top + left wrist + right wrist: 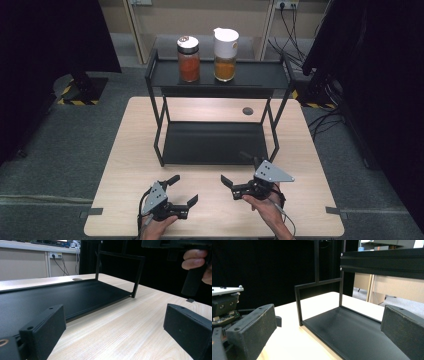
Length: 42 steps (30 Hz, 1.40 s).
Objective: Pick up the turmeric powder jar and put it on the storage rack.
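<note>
Black two-tier rack (215,142) is seen in the high view standing on the wooden surface (125,150), its lower shelf bare and its upper shelf carrying two jars side by side: a jar of red-orange powder (188,59) with a dark lid on the left and a jar of yellow-brown powder (226,48) with a white lid on the right. Nearer the bottom edge, the left gripper (182,190) and the right gripper (240,172) are held low over the surface in front of the rack, each with its fingers spread apart and nothing between them; neither is touching the rack. In the left gripper view, the left gripper (113,327) is shown with its two black fingers (45,327) well apart over bare wood, the lower shelf of the rack (75,293) lying just ahead to the left, and a hand (196,261) gripping the other tool is visible at the upper right. In the right gripper view, the right gripper (325,332) is likewise shown with its fingers (252,332) wide apart and empty, the rack (352,332) lying ahead with its lower shelf between them, and part of the left gripper (224,305) is seen at the left edge.
</note>
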Tool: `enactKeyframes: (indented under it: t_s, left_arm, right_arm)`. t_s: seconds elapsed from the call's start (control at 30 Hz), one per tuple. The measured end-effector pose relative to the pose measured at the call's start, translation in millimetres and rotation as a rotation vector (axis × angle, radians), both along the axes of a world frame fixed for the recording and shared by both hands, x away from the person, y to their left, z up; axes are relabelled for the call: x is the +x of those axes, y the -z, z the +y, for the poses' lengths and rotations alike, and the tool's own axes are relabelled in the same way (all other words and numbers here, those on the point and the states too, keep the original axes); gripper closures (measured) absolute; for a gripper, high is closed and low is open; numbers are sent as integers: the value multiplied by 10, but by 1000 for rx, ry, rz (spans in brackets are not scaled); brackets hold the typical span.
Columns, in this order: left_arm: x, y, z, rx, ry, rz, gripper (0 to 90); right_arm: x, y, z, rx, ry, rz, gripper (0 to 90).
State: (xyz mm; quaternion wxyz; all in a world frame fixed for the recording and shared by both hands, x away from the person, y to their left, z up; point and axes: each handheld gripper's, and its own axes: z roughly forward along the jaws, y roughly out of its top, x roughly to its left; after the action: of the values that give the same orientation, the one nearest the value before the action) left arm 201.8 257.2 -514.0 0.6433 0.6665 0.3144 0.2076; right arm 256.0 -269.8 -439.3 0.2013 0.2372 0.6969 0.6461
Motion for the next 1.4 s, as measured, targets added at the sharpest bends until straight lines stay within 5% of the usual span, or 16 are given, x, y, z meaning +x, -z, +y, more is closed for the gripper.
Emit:
enactKeyframes:
  t_s: [1.4]
  left_arm:
    - [-10, -11, 7, 3, 0, -11, 34]
  right_arm:
    - [-74, 383, 103, -67, -45, 88, 5]
